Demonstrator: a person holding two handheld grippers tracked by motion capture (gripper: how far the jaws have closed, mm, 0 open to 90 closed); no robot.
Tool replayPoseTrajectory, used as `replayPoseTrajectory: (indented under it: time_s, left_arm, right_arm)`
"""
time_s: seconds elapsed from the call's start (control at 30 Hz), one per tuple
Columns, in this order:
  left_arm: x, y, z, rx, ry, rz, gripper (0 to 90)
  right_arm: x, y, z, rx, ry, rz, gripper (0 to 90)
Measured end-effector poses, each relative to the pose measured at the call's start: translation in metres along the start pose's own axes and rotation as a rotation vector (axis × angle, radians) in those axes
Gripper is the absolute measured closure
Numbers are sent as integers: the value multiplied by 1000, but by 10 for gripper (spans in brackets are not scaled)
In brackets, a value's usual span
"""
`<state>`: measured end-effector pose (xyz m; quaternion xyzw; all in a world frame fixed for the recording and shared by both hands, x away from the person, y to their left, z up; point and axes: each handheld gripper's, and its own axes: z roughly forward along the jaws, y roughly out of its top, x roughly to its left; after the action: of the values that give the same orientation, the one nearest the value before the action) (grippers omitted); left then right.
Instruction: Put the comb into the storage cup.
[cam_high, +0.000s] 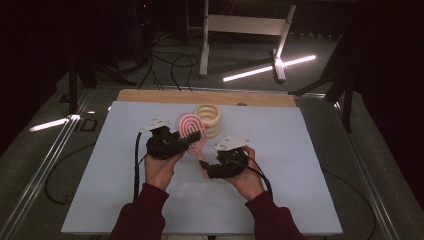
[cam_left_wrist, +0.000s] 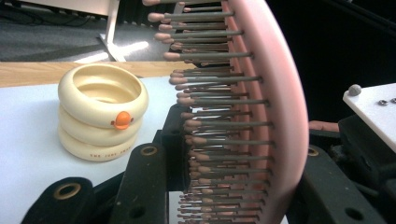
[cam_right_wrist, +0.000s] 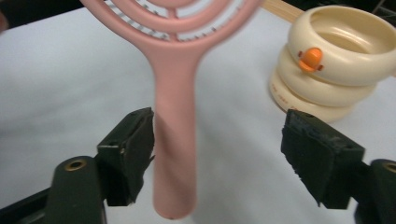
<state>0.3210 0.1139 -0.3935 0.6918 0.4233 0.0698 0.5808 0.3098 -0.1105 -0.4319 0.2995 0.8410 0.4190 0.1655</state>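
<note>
Left tongs (cam_high: 187, 141): I've clamped the pink hairbrush (cam_high: 192, 131) by its head.
Right tongs (cam_high: 206, 167): wide, handle between, untouched.
Left: hand-over looks done; set it down.

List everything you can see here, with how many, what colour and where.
brush: one, pink, held up over the mat near its middle, head in the left gripper, handle between the right gripper's open jaws
ring stack: one, cream with an orange knob, standing on the mat behind the brush
mat: one, white, covering the table
table: one, wood edge showing at the far side
stand: one, white, on the floor beyond the table
left gripper: one, black, shut on the brush head
right gripper: one, black, open around the handle
sleeves: two, dark red, bottom edge
</note>
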Motion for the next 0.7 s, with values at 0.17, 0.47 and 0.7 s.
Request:
replayPoseTrajectory:
  time_s: [0.17,0.47,0.7]
  left_arm:
    - [2,1,-2,-10,3,-2,643]
    - [4,2,-6,-33,5,-13,643]
    - [6,5,-11,-52,9,-22,642]
  right_arm:
    - [-6,-7,-4,-2,-25,0,243]
    - [-20,-17,-17,-41,-52,26,214]
    - [-31,-29,-27,-64,-83,60,180]
